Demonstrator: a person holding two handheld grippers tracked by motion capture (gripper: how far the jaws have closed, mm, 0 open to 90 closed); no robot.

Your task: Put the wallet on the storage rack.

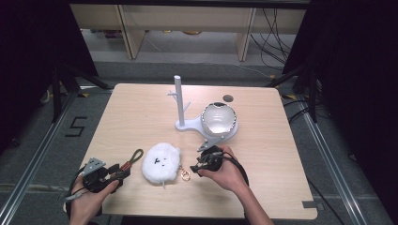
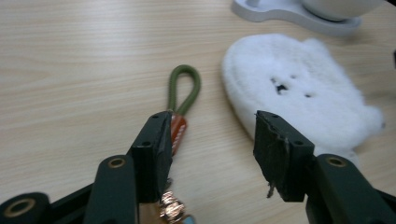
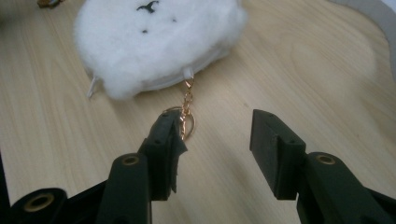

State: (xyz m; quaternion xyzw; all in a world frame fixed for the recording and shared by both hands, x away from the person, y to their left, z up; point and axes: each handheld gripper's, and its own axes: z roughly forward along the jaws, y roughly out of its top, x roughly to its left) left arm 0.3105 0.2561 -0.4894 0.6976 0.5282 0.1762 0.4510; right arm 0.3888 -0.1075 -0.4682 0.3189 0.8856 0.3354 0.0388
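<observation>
Plush keychain (image 1: 161, 162) (white) lies between green strap (image 1: 136, 156) and stand (image 1: 187, 123).

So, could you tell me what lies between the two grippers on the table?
In the high view, the white plush pouch lies between the left gripper and the right gripper, its gold ring beside the right one.

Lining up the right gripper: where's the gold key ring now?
In the high view, the gold key ring lies on the table, between the white plush pouch and the right gripper.
</observation>
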